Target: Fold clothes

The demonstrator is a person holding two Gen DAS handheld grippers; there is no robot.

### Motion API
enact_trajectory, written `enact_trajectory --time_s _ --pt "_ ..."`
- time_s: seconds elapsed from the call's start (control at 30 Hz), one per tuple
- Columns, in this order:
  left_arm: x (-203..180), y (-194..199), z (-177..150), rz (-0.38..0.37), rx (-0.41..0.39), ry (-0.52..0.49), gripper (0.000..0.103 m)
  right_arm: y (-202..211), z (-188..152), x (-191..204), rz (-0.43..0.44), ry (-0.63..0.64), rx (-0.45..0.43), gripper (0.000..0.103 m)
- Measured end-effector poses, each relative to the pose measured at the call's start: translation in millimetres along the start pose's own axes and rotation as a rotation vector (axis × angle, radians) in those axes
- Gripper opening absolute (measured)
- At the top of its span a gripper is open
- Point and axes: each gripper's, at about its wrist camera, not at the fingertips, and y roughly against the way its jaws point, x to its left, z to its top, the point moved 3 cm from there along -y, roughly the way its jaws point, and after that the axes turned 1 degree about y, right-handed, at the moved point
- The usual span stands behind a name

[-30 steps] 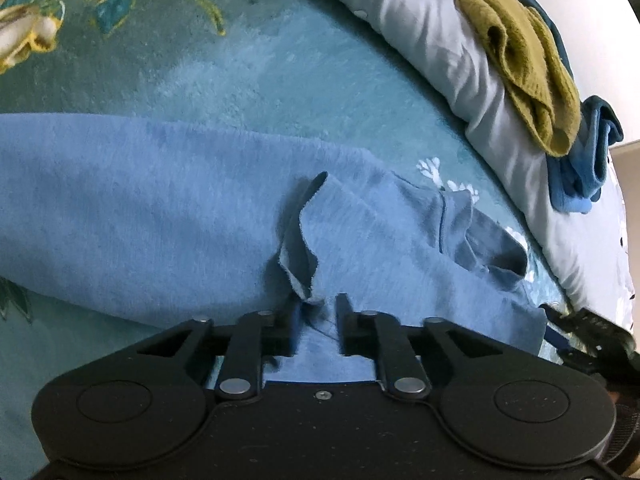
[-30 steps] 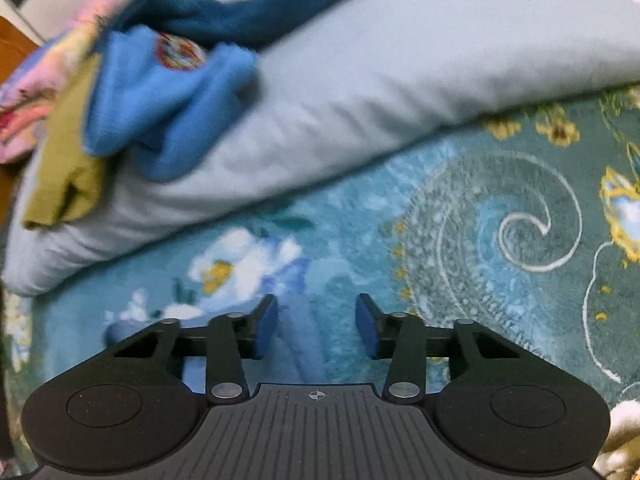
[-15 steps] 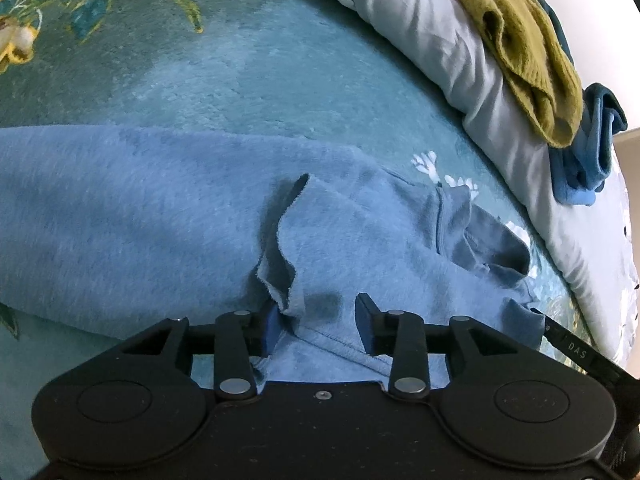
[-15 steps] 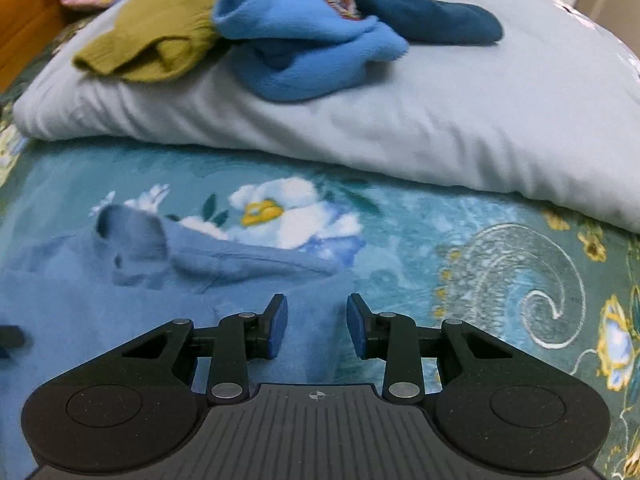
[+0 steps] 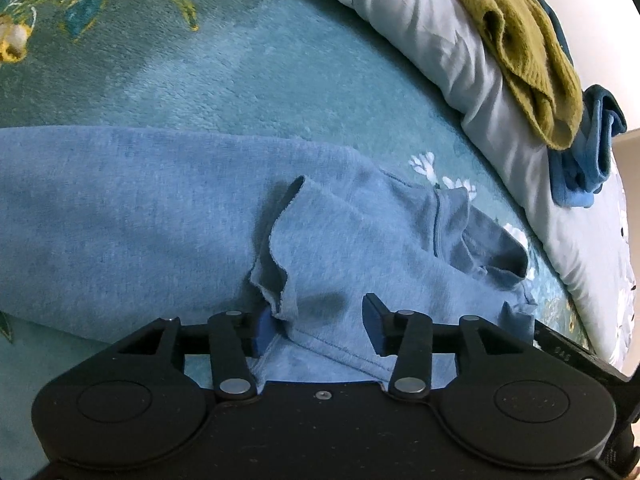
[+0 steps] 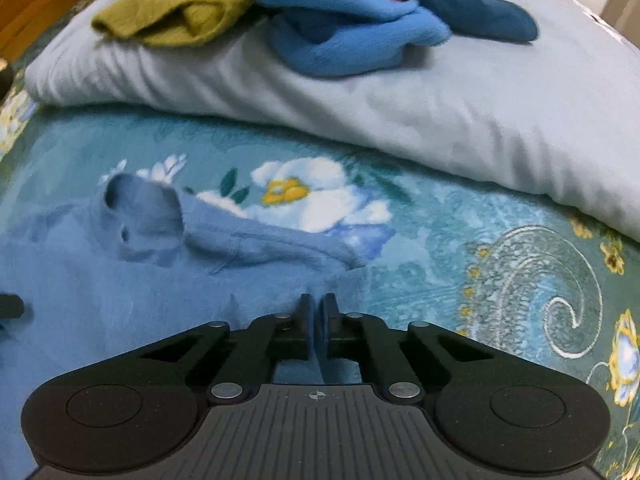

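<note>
Two grippers work one blue garment (image 5: pixel 168 208), which lies spread flat on a teal floral blanket (image 5: pixel 240 72).

Left wrist view: garment body runs off to the left; a raw-edged fold (image 5: pixel 276 264) stands up near the middle, collar (image 5: pixel 480 236) to the right. Left gripper (image 5: pixel 316 326) points steeply down with its jaws opening; cloth lies between them, the left pad touching the fold's edge, the right pad clear of it.

Right wrist view: collar opening (image 6: pixel 140 208) at left, a sleeve or shoulder ridge running right. Right gripper (image 6: pixel 315 320) has its fingers pressed together, pinching the garment's edge where cloth meets blanket.

Beyond, a grey pillow (image 6: pixel 440 112) carries an olive garment (image 6: pixel 180 4), a light blue fleece (image 6: pixel 340 28) and a dark blue piece (image 6: pixel 480 16).
</note>
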Motion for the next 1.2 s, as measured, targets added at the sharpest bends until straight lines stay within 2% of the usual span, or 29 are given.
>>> enact_trajectory --time_s 0.1,0.23,0.3,0.4,0.47,0.53,0.7,0.8,0.83,0.9,0.97,1.0,1.07,1.1,1.17,1.2 --pt "0.5 -0.3 -0.3 -0.004 -0.003 0.000 0.045 6.9 -0.3 -22.1 -0.051 -0.091 -0.031 0.002" --pt "0.7 -0.4 -1.3 -0.008 -0.012 -0.003 0.044 3.5 -8.0 -52.1 -0.097 -0.192 -0.014 0.000" --pt "1.1 0.2 -2.0 -0.006 -0.019 -0.006 0.041 2.3 -12.7 -62.6 -0.126 -0.233 -0.007 0.000" --pt "2.2 1.4 -2.8 0.009 -0.034 -0.007 0.031 8.9 -18.3 -73.6 -0.113 -0.310 -0.029 0.000" --pt "4.6 2.4 -3.2 0.031 -0.043 -0.001 0.015 15.8 -19.9 -72.1 -0.109 -0.298 -0.047 0.000" --pt "7.6 3.5 -3.7 0.055 -0.051 0.003 0.004 23.2 -20.5 -67.6 -0.090 -0.290 -0.070 0.001" --pt "11.1 3.6 -3.1 0.089 -0.048 -0.020 0.005 32.3 -23.9 -46.1 -0.046 -0.257 -0.068 0.001" --pt "11.3 11.0 0.2 0.058 -0.052 0.002 0.005 36.7 -30.8 -34.7 -0.028 -0.262 -0.064 0.001" --pt "11.6 16.2 0.9 0.046 -0.059 0.007 0.006 38.6 -33.0 -31.3 -0.021 -0.266 -0.065 0.001" --pt "12.7 31.6 1.1 0.018 -0.084 0.008 0.018 47.6 -36.0 -27.4 -0.011 -0.288 -0.078 0.004" --pt "17.7 49.2 -1.7 0.011 -0.113 0.017 0.039 58.1 -39.6 -24.7 -0.006 -0.314 -0.086 0.005" --pt "22.6 59.9 -4.1 0.016 -0.134 0.025 0.042 63.2 -42.3 -22.5 -0.001 -0.324 -0.081 0.008" --pt "39.0 81.6 -8.7 0.051 -0.190 0.059 0.055 72.6 -48.3 -17.0 0.011 -0.337 -0.066 0.010" --pt "48.8 90.6 -10.6 0.077 -0.220 0.084 0.057 77.0 -51.4 -13.7 0.018 -0.339 -0.055 0.013" --pt "74.8 107.1 -12.4 0.134 -0.282 0.154 0.073 86.7 -58.6 -2.6 0.037 -0.327 -0.022 0.022" --pt "90.7 115.4 -12.6 0.167 -0.313 0.195 0.074 92.0 -62.2 5.1 0.050 -0.311 -0.006 0.025"
